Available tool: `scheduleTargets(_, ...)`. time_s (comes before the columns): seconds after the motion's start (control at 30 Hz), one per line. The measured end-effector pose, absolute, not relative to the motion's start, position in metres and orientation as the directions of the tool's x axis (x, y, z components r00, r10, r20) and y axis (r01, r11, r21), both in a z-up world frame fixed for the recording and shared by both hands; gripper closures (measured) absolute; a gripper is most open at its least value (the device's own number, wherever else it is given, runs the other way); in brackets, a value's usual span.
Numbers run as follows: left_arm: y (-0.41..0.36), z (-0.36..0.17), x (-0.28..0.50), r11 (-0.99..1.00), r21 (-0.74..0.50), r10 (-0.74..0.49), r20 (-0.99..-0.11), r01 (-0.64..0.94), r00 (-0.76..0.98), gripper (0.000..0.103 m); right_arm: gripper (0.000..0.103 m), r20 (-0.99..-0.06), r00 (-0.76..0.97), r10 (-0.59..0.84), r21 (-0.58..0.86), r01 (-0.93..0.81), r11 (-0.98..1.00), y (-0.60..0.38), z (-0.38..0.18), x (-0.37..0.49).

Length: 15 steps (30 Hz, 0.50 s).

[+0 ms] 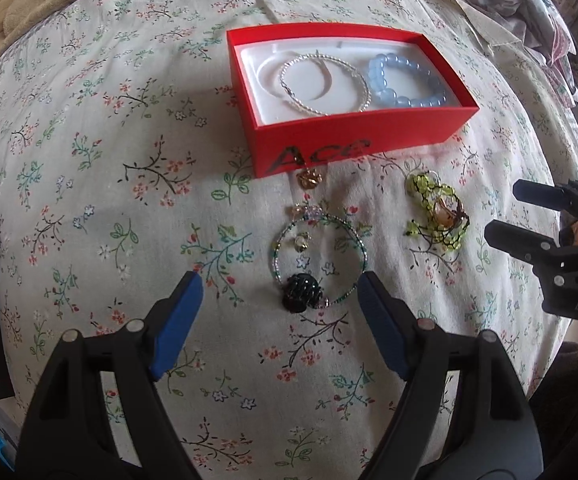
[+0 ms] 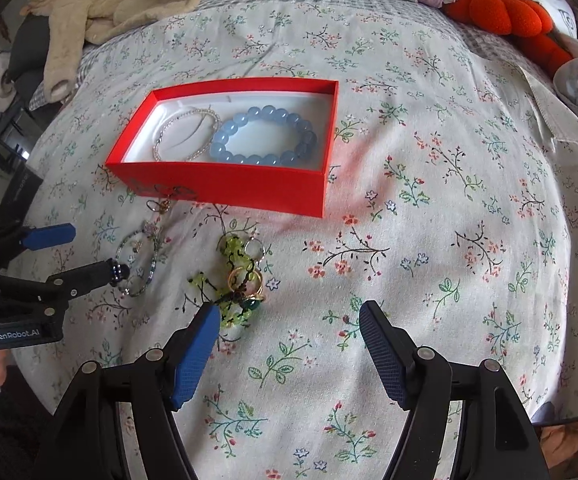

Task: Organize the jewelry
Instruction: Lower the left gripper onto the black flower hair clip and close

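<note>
Between the spread, empty jaws of the left gripper (image 1: 281,286): beaded wire bangle (image 1: 321,256). Right gripper (image 2: 289,316), likewise gaping, nearer the green bead cluster (image 2: 229,280).

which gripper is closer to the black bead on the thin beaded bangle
Left. The left gripper is open with the black bead lying between its fingertips. The right gripper is off to the side, by the green beaded piece.

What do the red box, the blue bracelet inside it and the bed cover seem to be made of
Red box: probably matte cardboard, with crisp flat walls and a white liner.
Blue bracelet: glossy, translucent round beads, glass or stone; which one is unclear.
Bed cover: woven cotton-like cloth, matte, softly creased, printed with small flowers.
</note>
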<state>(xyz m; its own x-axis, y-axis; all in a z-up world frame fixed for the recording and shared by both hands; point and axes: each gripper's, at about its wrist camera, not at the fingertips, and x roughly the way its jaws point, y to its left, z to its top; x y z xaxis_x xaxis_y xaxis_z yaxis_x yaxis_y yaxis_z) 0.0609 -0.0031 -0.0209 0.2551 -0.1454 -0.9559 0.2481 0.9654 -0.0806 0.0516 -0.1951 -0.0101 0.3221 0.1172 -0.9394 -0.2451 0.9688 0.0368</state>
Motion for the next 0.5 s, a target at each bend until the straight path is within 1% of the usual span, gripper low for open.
scheduleTargets(0.13,-0.0049,-0.0243,0.0601,0.959,-0.105,-0.168,-0.959,0.264,0.228,0.023,0.029,-0.948,0.299,0.112,0.035,-0.252,0.967,-0.1919,-0.0169,0.0502)
scheduleTargets(0.17,-0.0050,-0.0240,0.0604,0.957,-0.113,-0.176,-0.958,0.266,0.227,0.025,0.029,-0.948,0.298,0.112,0.035,-0.250,0.967,-0.1915,-0.0170,0.0503)
scheduleTargets(0.23,-0.0055,-0.0239,0.0612,0.955,-0.125,-0.187,-0.957,0.269,0.222,0.032,0.029,-0.948,0.300,0.110,0.036,-0.244,0.969,-0.1917,-0.0167,0.0518)
scheduleTargets(0.3,-0.0069,-0.0249,0.0619,0.952,-0.128,-0.191,-0.958,0.276,0.215,0.040,0.029,-0.947,0.299,0.114,0.042,-0.237,0.971,-0.1928,-0.0167,0.0529)
scheduleTargets(0.33,-0.0076,-0.0259,0.0620,0.952,-0.124,-0.188,-0.959,0.281,0.213,0.043,0.029,-0.947,0.298,0.117,0.047,-0.232,0.971,-0.1937,-0.0168,0.0538)
scheduleTargets(0.4,-0.0089,-0.0283,0.0632,0.951,-0.116,-0.180,-0.962,0.288,0.207,0.051,0.029,-0.948,0.295,0.121,0.055,-0.224,0.973,-0.1949,-0.0170,0.0550)
scheduleTargets(0.5,-0.0121,-0.0313,0.0645,0.949,-0.107,-0.172,-0.965,0.295,0.201,0.057,0.029,-0.949,0.291,0.123,0.059,-0.218,0.974,-0.1972,-0.0180,0.0557)
